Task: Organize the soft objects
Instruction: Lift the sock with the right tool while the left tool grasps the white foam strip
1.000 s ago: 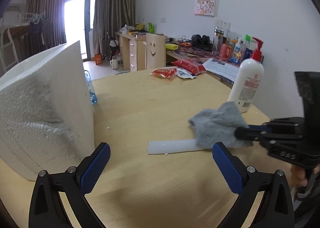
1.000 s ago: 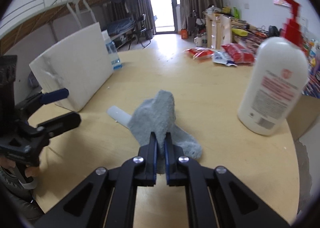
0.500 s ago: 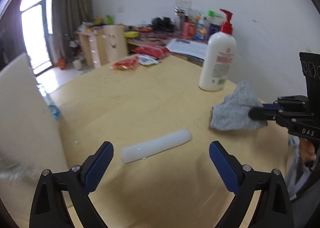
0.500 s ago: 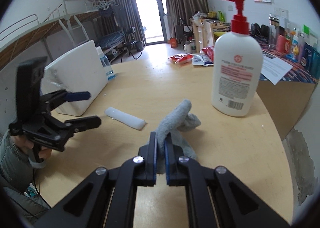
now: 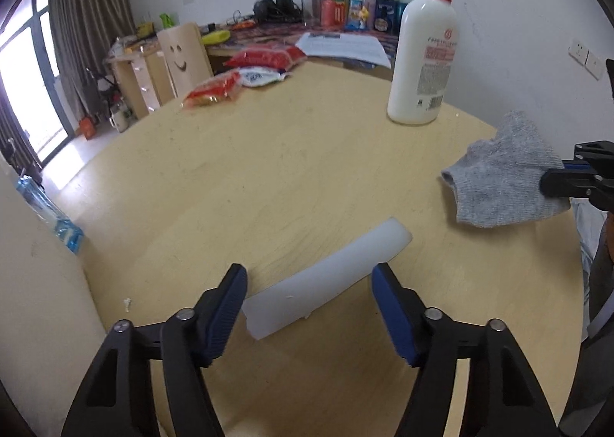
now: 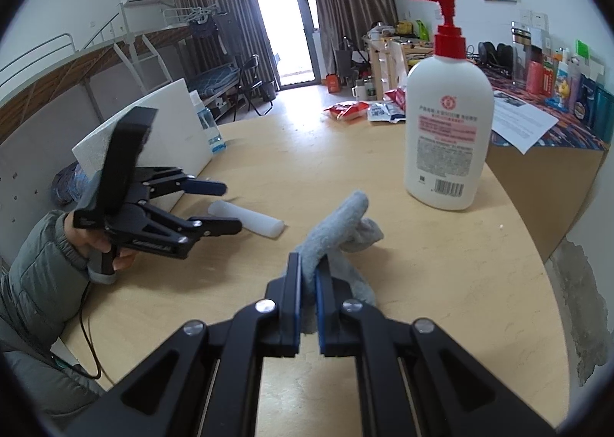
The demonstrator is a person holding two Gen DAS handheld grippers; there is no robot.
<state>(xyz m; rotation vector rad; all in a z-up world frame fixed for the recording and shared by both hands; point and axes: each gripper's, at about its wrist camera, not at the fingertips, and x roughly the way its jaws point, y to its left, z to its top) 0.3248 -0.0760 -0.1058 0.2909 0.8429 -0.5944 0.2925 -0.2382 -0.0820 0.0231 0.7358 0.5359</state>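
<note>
A white foam roll lies on the round wooden table; it also shows in the right wrist view. My left gripper is open, its blue pads on either side of the roll's near end, apart from it. My right gripper is shut on a grey sock, which hangs a little above the table near its right edge. In the left wrist view the sock shows at far right in the right gripper.
A white pump bottle with a red cap stands behind the sock. A large white foam block stands at the table's left, a water bottle beside it. Snack packets lie at the far edge.
My left gripper has moved forward to the foam roll and narrowed around its near end. My right gripper has carried the sock right, away from the roll.
</note>
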